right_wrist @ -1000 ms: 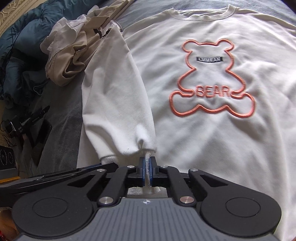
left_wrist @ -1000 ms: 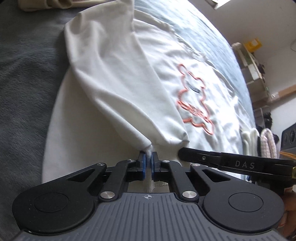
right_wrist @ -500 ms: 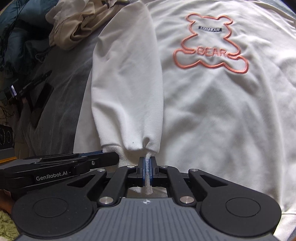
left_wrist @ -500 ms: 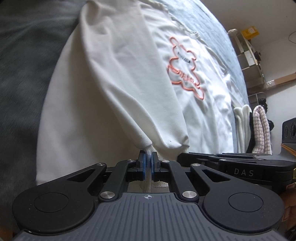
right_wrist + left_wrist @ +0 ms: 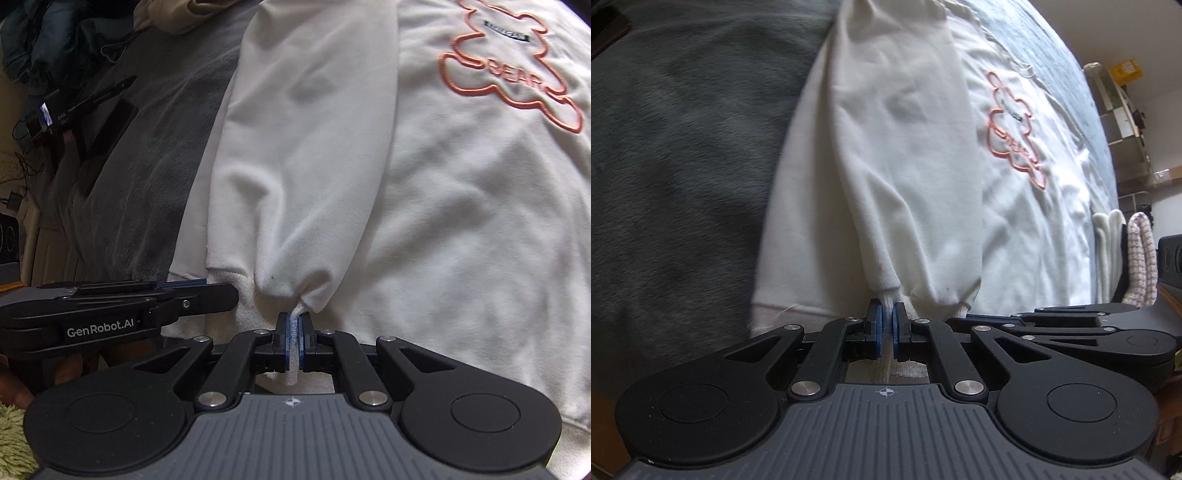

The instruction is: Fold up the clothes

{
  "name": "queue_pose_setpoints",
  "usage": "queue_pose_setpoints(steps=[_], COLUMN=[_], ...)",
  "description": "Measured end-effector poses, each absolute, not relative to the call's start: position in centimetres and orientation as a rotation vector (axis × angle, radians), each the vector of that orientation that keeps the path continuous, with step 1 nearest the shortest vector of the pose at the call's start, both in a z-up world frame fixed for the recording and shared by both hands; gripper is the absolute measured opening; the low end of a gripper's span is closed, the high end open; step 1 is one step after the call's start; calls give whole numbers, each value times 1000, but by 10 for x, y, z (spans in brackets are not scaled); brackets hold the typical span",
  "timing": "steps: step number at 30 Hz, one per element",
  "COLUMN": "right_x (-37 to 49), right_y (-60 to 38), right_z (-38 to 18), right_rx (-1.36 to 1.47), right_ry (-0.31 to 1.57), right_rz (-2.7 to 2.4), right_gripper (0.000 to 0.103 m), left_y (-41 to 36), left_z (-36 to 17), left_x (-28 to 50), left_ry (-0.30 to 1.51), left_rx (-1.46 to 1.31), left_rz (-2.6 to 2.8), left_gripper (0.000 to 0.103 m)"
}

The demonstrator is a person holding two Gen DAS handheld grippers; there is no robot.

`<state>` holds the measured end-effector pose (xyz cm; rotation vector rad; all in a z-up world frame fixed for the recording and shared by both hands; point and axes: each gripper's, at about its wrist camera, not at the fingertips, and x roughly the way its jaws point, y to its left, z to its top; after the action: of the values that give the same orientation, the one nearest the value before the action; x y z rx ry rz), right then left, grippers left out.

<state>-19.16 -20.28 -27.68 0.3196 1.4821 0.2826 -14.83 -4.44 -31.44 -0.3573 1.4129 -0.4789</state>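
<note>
A white sweatshirt (image 5: 461, 206) with an orange bear outline (image 5: 517, 70) lies face up on a grey blanket (image 5: 683, 155). One sleeve (image 5: 905, 166) is folded down over the body, its ribbed cuff (image 5: 295, 317) at the near end. My left gripper (image 5: 887, 321) is shut on the left part of the cuff. My right gripper (image 5: 294, 325) is shut on the right part of the same cuff. The two grippers sit side by side; the left gripper (image 5: 207, 291) also shows in the right wrist view, and the right gripper (image 5: 1052, 317) in the left wrist view.
Crumpled beige clothes (image 5: 173, 14) and dark teal bedding (image 5: 44, 33) lie beyond the sleeve at upper left. A black device with cables (image 5: 81, 110) rests on the blanket's left side. Folded white and checked cloths (image 5: 1123, 254) and shelves (image 5: 1119, 110) stand at the right.
Both grippers have drawn the cuff toward the sweatshirt's hem, so the sleeve lies longer and straighter over the body. The bear print has receded toward the top of both views.
</note>
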Motion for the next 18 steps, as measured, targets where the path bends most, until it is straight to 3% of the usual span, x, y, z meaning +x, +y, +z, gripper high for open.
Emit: queue_pose_setpoints(steps=[18], right_x=[-187], right_y=[-167], right_z=[-289], right_rx=[306], right_ry=[1525], right_rz=[365], right_gripper=[6], left_y=[-19], left_z=[-319], left_x=[-148], left_ry=[1429], left_rx=[-282], left_rz=[-444], left_gripper=[3])
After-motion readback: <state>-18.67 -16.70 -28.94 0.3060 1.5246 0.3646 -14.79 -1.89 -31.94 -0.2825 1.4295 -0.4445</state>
